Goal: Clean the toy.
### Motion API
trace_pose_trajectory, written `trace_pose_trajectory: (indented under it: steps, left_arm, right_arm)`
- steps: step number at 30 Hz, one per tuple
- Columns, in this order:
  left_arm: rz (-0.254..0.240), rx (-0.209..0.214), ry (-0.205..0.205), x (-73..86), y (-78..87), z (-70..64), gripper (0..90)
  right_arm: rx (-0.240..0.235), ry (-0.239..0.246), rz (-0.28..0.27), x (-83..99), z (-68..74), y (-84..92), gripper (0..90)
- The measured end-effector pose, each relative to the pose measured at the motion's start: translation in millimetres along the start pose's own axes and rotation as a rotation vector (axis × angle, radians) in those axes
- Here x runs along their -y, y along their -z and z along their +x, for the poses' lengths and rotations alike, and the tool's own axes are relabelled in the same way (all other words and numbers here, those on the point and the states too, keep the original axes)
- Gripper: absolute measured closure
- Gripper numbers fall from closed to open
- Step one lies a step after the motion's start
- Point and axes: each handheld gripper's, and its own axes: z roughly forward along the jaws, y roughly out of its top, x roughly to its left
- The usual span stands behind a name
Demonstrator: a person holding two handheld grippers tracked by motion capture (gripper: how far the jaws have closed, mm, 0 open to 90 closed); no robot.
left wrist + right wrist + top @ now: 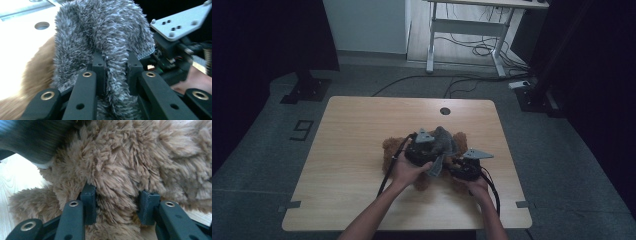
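Note:
A brown plush bear (390, 148) lies on the wooden table (352, 150), a little right of centre. A grey fuzzy cloth (443, 140) lies draped over its upper part. My left gripper (433, 153) is over the bear. In the left gripper view this gripper (116, 72) is shut on a fold of the grey cloth (100, 37), with brown fur (37, 70) at the left behind it. My right gripper (455, 168) is at the bear's right side. Its jaws (117, 207) are shut on a tuft of the bear's fur (125, 165). The bear's face is hidden.
A round cable hole (445, 111) sits near the table's far edge. On the floor beyond stand a white desk frame (467, 30) with loose cables and a dark stand base (306, 89) at the left. Bare tabletop lies left of the bear.

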Motion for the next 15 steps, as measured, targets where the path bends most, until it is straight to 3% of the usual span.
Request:
trace_pose_trajectory:
  steps: [3,5,10,15]
  left_arm:
    - [0.041,-0.047,-0.008,-0.5,-21.7,0.3,74.2]
    - [0.040,-0.065,-0.005,1.3,-25.7,3.6,74.2]
    - [0.035,-0.107,-0.001,7.2,-12.5,14.2,74.4]
    - [0.048,-0.170,0.030,24.3,9.9,40.3,74.5]
  right_arm:
    - [0.000,-0.001,-0.009,2.2,0.0,0.6,58.5]
    - [0.002,-0.009,-0.015,4.1,-1.0,0.7,59.2]
    - [0.001,-0.007,-0.017,5.6,-1.0,1.7,60.2]
    - [-0.002,-0.003,-0.014,6.8,-0.6,2.5,60.8]
